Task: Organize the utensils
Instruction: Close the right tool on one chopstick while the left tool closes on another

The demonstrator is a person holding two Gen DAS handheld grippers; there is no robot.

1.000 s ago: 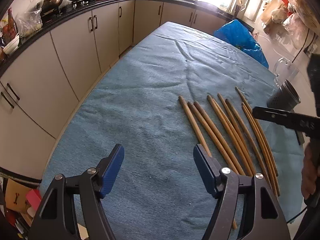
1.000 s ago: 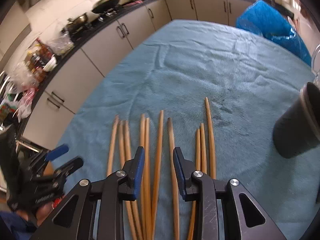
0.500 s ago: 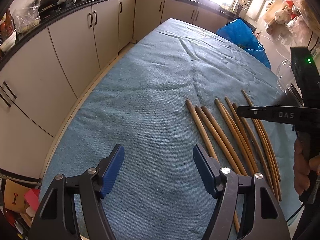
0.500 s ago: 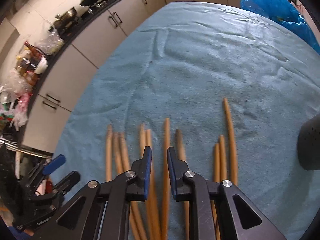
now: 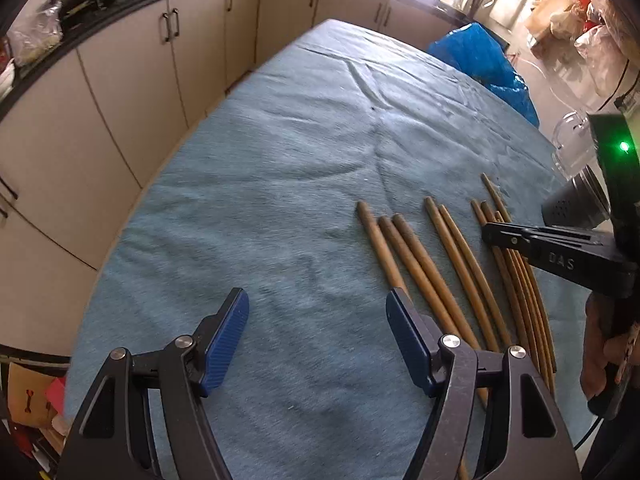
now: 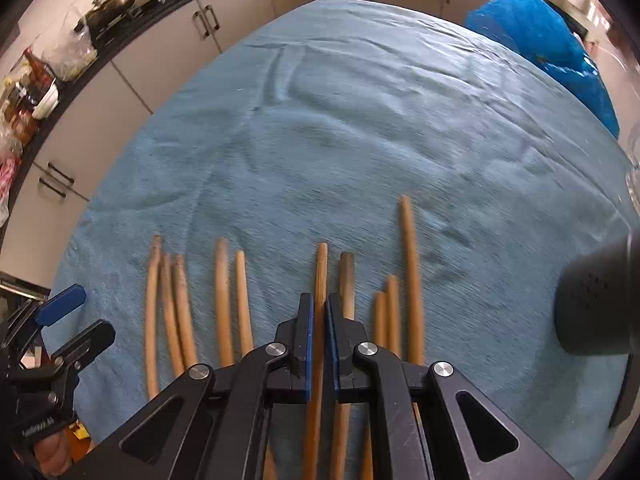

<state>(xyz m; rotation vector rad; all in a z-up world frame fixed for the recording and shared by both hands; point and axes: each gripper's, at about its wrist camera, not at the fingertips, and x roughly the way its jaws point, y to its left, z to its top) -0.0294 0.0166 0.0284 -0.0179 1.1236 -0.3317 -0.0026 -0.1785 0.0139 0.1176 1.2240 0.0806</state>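
Chopsticks (image 6: 240, 300) laid side by side in row on blue cloth covering bench (image 6: 360, 120), tips pointing far: each can be pinched singly. Right gripper (image 6: 319, 316) clenched on one chopstick (image 6: 321, 264) mid-row, shaft running between blue pads, likely first pick. Dark perforated holder (image 6: 592, 304) lies on side at right, close by, probable destination. Left gripper (image 5: 316, 320) released, spread wide over bare cloth left of row, nothing between jaws, waiting.

My left tool (image 5: 316, 340) hangs with its jaws standing wide and nothing between them; my right tool (image 6: 319, 336) points steeply down, pads pinched together.
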